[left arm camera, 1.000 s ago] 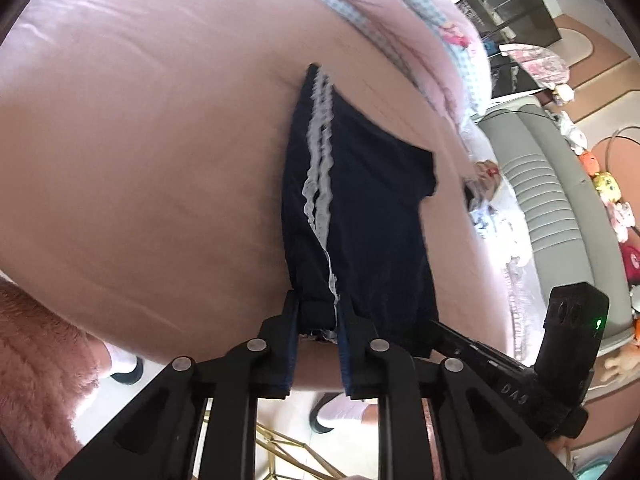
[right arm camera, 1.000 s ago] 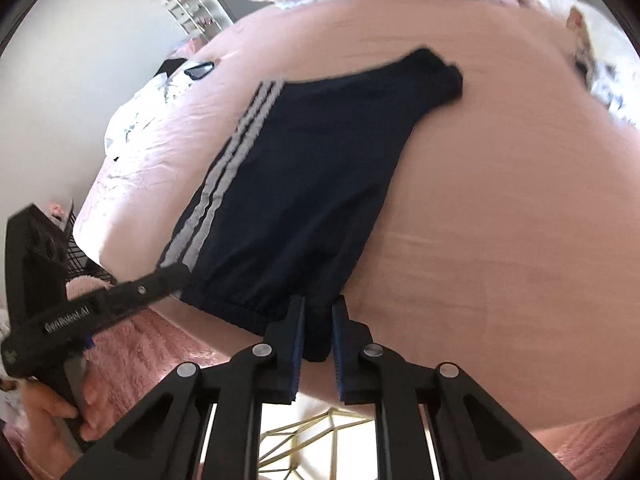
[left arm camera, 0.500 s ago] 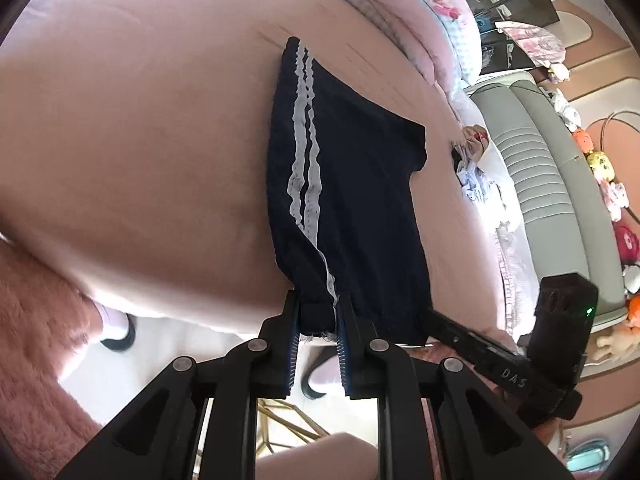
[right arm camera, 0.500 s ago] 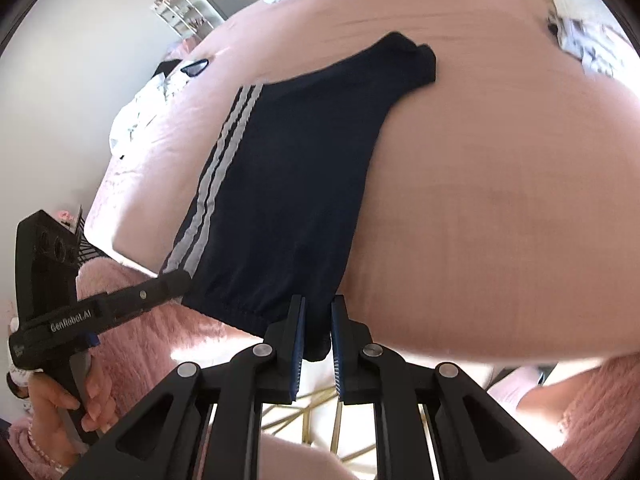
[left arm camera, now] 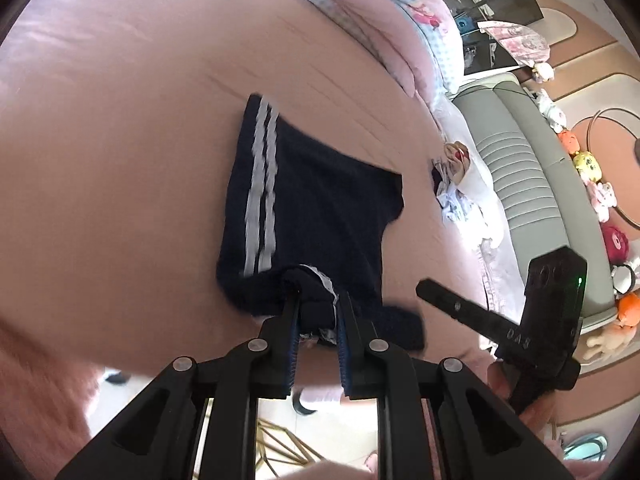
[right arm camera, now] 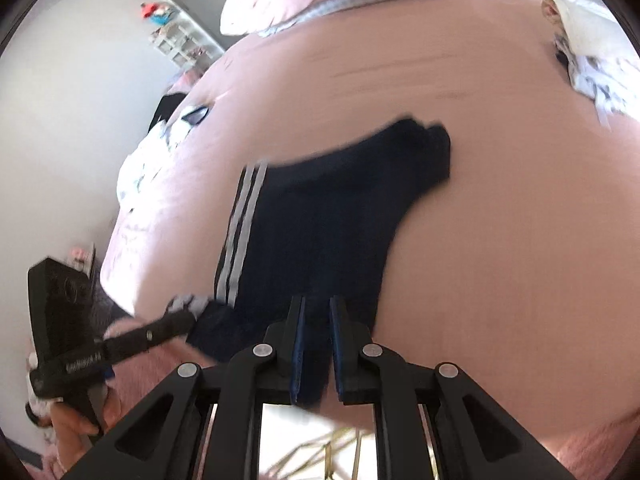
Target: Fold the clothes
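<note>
Dark navy shorts point(left arm camera: 320, 208) with two white side stripes lie on the pink bed point(left arm camera: 120, 140); they also show in the right wrist view point(right arm camera: 320, 232). My left gripper point(left arm camera: 318, 310) is shut on the striped corner of the waistband, which is bunched and lifted over the shorts. My right gripper point(right arm camera: 316, 312) is shut on the other waistband corner. The left gripper shows at the lower left of the right wrist view point(right arm camera: 176, 322). The right gripper shows at the right of the left wrist view point(left arm camera: 424, 288).
A pink quilt and pillows point(left arm camera: 400, 12) lie at the head of the bed. Loose clothes point(left arm camera: 460, 188) lie at the right side, and white clothes point(right arm camera: 160, 148) at the left. A grey sofa point(left arm camera: 532, 184) with plush toys stands beyond. A pink fluffy rug point(right arm camera: 592, 448) lies below.
Both grippers have carried the waistband forward over the bed toward the leg ends. The near edge of the shorts has come up off the bed edge and bunches over the rest.
</note>
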`<state>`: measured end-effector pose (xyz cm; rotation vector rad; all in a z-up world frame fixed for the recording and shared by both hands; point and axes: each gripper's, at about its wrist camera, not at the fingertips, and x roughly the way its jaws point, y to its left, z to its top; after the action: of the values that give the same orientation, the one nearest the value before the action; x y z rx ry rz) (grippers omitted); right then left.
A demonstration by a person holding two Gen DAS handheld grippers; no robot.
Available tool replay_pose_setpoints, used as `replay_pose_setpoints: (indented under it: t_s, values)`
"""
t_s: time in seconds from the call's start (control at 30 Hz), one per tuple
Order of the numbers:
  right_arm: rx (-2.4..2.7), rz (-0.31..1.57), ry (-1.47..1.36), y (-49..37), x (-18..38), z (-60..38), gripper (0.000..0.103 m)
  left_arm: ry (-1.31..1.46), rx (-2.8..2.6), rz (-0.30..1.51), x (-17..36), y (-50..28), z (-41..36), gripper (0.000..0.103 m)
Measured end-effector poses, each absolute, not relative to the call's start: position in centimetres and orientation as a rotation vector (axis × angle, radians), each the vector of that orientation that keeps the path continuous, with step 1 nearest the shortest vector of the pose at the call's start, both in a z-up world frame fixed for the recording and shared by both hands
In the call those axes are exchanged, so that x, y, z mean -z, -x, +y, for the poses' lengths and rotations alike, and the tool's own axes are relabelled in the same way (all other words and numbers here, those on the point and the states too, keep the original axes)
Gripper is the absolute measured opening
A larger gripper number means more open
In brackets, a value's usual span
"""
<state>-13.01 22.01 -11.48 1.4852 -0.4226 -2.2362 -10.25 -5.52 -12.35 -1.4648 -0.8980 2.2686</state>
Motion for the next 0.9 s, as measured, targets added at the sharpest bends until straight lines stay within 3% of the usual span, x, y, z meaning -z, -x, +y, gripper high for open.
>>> replay_pose_setpoints:
  t_s: [0.17,0.3,0.43,0.53,0.67,0.77,0.9]
  values:
    - [2.259,-0.481,-1.540,17.4,14.2,21.0,0.010,1.544,-2.221,-0.927,15.2,15.0,-6.3,0.016]
    - [2.241,-0.596,-1.588,19.7,16.7,21.6,0.011,1.530,-2.242,-0.788,14.9,18.0,-6.3,0.019]
    - [2.273,-0.609,-1.562,20.4,15.5,22.5,0.014,1.403,-2.350,-0.669,12.4,18.7,-7.3,0.042]
    - [2.303,-0.589,-1.519,20.2,13.9,23.8,0.024,1.303,-2.426,-0.611,11.1,17.9,-8.5,0.043]
    - [2.398,-0.314,-1.490,18.2,11.9,23.8,0.025,1.248,-2.520,-0.337,10.4,16.0,-8.2,0.043]
    - [2.376,0.076,-1.422,14.9,11.5,21.0,0.025,1.297,-2.522,-0.101,10.7,15.0,-6.9,0.043]
    - [2.281,0.482,-1.276,9.6,12.2,16.8,0.025,1.423,-2.435,0.018,11.7,14.1,-5.4,0.043]
